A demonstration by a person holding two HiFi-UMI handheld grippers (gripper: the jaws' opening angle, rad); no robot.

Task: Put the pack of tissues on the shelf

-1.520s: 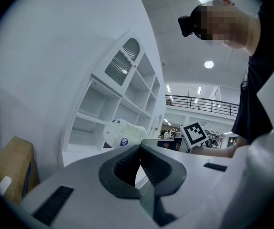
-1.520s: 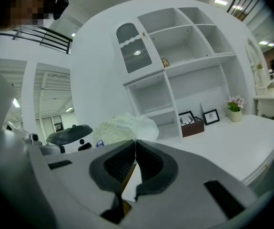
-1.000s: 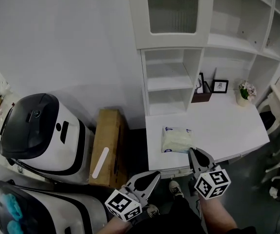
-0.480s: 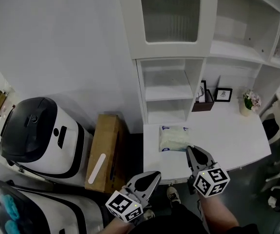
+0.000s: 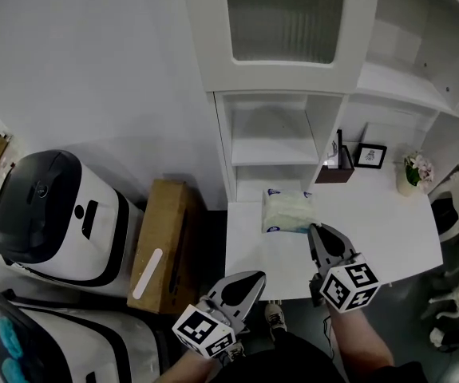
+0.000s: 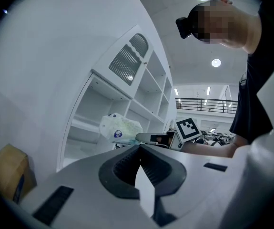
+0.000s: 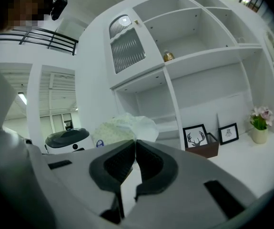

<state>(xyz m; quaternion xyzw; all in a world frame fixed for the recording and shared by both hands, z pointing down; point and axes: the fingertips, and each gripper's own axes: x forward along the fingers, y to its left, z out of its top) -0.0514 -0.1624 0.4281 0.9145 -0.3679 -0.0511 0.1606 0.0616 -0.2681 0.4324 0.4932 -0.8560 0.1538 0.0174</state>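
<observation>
Upper cubby (image 5: 273, 126) and lower cubby (image 5: 265, 180) are both open-fronted with room inside; the pack (image 5: 287, 212), pinched by the right hand-held gripper (image 5: 317, 231), is right at the lower one's mouth; a divider (image 5: 330, 126) walls both off on the right; past it a brown box (image 5: 334, 168), a frame (image 5: 370, 155) and a flower pot (image 5: 414, 171) crowd the back of the worktop (image 5: 389, 230), front part is bare; a ribbed door (image 5: 281, 14) shuts the cabinet above; left of the worktop, a cardboard box (image 5: 164, 242) and a bulky white machine (image 5: 61, 214) hog the floor.
</observation>
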